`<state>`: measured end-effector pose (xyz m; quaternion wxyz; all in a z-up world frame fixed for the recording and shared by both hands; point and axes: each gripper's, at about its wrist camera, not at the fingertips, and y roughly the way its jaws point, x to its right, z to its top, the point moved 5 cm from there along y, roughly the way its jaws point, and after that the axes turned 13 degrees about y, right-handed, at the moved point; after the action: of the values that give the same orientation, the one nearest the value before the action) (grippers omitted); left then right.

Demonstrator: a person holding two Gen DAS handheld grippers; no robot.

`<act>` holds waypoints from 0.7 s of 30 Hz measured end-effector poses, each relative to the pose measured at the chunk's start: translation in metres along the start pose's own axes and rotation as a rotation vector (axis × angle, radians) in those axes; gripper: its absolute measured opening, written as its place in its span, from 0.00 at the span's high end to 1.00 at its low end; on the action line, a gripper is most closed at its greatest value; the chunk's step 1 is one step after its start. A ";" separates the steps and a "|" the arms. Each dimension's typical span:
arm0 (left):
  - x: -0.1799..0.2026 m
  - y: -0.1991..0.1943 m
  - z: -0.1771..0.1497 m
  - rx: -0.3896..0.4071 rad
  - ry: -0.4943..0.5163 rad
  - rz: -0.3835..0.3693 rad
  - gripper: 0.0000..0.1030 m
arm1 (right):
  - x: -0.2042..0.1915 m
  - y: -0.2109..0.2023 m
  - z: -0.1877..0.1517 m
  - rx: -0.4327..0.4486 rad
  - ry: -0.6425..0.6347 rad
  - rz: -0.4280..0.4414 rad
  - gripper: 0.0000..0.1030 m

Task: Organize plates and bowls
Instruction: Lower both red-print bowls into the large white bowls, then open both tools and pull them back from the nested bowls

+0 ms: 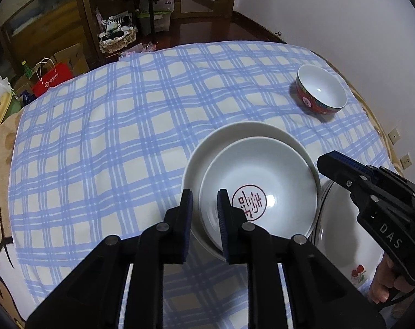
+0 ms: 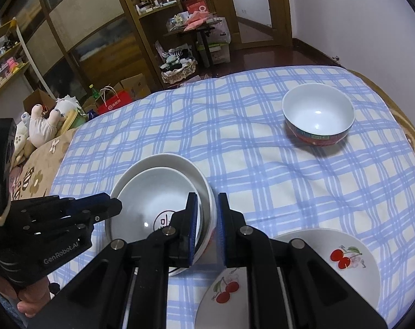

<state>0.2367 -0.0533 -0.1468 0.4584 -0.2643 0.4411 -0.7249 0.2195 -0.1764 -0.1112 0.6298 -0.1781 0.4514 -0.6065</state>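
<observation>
Two white bowls [image 1: 258,186] sit nested on the blue checked cloth [image 1: 111,137], the inner one bearing a red seal mark. The left gripper [image 1: 204,213] straddles their near-left rim, fingers narrow — whether the pads press, I cannot tell. The right gripper [image 2: 208,219] likewise brackets the right rim. A red-sided bowl [image 2: 318,113] stands far right; cherry plates [image 2: 341,257] lie near right.

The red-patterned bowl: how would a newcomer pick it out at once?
Start at the blue checked cloth and look to its far right corner. The red-patterned bowl stands there alone, apart from the nested white bowls. Only it has a red outside.
</observation>
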 end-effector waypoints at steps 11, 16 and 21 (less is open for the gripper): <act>0.002 -0.020 0.014 0.033 0.035 0.054 0.28 | 0.012 -0.023 0.022 0.016 0.025 -0.048 0.73; 0.010 -0.030 0.024 0.036 0.031 0.018 0.22 | 0.033 -0.042 0.042 0.065 0.078 -0.093 0.50; 0.021 -0.044 0.045 0.055 0.053 0.056 0.19 | 0.047 -0.064 0.064 0.118 0.074 -0.174 0.30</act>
<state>0.2441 -0.0817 -0.0874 0.4739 -0.2201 0.4402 -0.7302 0.2241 -0.2536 -0.0451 0.5670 -0.1567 0.4207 -0.6906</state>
